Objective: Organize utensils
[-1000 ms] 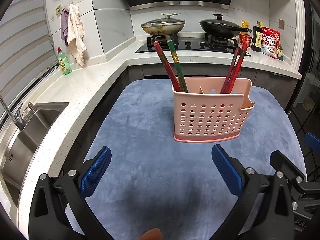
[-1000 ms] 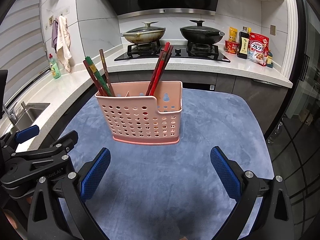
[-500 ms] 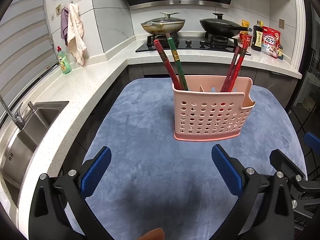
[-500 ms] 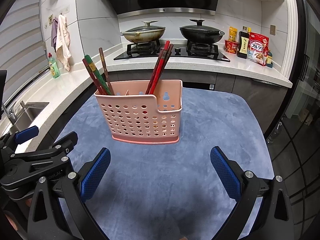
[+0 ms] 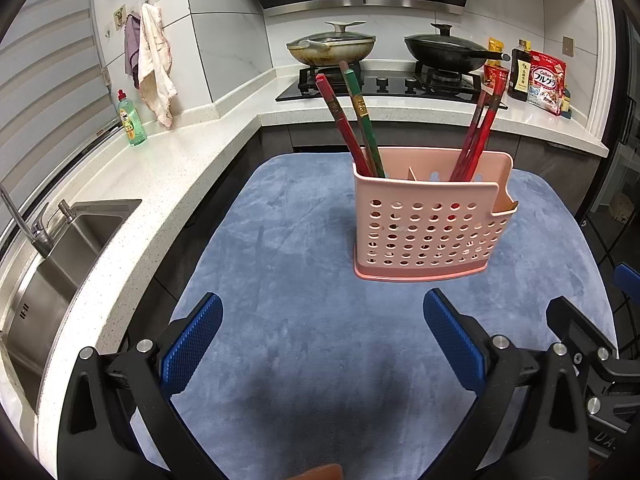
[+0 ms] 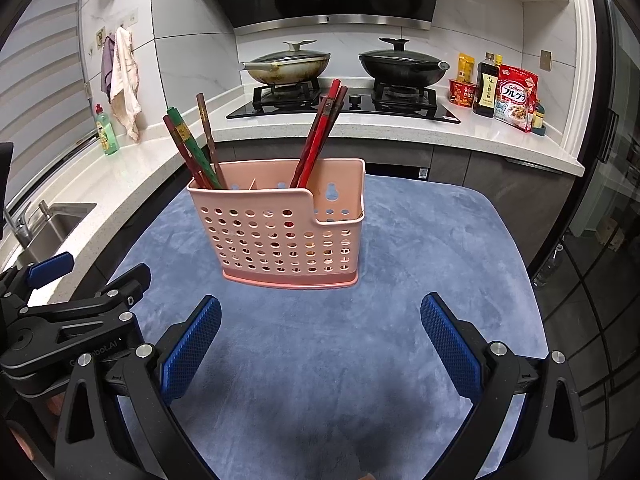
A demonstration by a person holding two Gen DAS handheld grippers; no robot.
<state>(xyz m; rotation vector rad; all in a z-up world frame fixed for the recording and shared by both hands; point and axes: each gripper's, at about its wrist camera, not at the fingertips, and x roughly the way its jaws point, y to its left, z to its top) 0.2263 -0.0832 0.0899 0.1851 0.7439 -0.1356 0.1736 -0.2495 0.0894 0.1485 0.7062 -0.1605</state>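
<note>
A pink perforated utensil holder (image 5: 430, 228) stands upright on the blue mat (image 5: 304, 320); it also shows in the right wrist view (image 6: 284, 236). Red and green chopsticks (image 5: 354, 128) lean in its left compartment, and red ones (image 5: 478, 136) in the middle compartment. In the right wrist view the left group (image 6: 188, 148) and the red group (image 6: 320, 132) show the same way. My left gripper (image 5: 320, 344) is open and empty, short of the holder. My right gripper (image 6: 320, 344) is open and empty, also short of it.
A white counter with a sink (image 5: 60, 248) runs along the left. A stove with two pans (image 5: 332, 46) is at the back, and bottles and packets (image 5: 540, 76) stand at the back right. The left gripper's body (image 6: 68, 320) shows at the right wrist view's left.
Both views have shifted slightly; the holder sits a little lower and nearer in the frames. Both grippers stay open and empty.
</note>
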